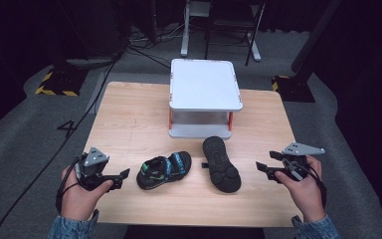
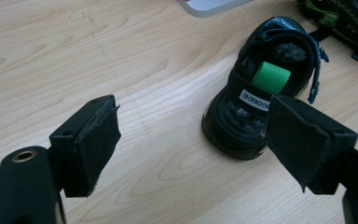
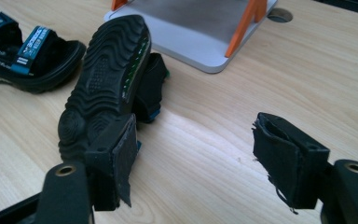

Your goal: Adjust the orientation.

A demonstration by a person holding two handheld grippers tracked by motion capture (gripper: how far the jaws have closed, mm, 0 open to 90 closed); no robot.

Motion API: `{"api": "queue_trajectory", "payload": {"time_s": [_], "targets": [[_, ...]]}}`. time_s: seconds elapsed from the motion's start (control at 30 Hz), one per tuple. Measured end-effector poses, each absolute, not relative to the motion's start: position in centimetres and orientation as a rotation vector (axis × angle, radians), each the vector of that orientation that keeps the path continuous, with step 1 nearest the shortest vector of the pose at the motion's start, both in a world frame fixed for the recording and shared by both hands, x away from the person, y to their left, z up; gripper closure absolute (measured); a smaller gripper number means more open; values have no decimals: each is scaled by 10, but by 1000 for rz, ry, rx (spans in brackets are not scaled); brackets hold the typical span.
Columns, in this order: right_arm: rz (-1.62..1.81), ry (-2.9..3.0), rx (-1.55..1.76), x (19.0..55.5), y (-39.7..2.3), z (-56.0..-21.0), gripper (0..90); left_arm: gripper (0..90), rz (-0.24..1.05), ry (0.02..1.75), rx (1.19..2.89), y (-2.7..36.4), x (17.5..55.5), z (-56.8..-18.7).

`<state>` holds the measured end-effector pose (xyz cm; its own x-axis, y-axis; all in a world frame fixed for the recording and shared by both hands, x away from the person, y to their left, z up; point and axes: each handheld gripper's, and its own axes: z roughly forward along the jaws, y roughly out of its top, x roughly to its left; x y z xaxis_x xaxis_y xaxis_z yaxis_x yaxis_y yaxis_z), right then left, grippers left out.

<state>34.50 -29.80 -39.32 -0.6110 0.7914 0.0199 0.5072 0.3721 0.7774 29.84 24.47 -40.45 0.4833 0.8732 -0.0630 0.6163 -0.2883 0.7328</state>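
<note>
Denim sleeves; black left claw (image 1: 124, 174), right claw (image 1: 261, 168) (grey triangular plates on top), frayed pads.

A recording studio or lab: black curtains and trailing cables (image 1: 87, 107) surround the wooden table (image 1: 129, 124); hazard-taped stand bases (image 1: 54, 85) behind it.

Pale wooden tabletop (image 1: 129, 114), grey carpet floor (image 1: 25, 134) around it, black cables (image 1: 79, 119), dark room beyond, chair legs (image 1: 251, 37) at back
</note>
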Motion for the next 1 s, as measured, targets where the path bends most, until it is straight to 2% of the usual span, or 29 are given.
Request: {"api": "queue_trajectory", "payload": {"time_s": [0.4, 0.83, 1.0], "targets": [[1129, 2401, 1000, 345, -249, -397, 298, 225, 474, 1246, 1999, 252, 288, -406], [1063, 2534, 849, 354, -183, -421, 295, 232, 477, 1278, 2019, 259, 280, -412], [1032, 2546, 839, 356, -177, -428, 282, 229, 472, 1277, 2021, 259, 280, -412]]}}
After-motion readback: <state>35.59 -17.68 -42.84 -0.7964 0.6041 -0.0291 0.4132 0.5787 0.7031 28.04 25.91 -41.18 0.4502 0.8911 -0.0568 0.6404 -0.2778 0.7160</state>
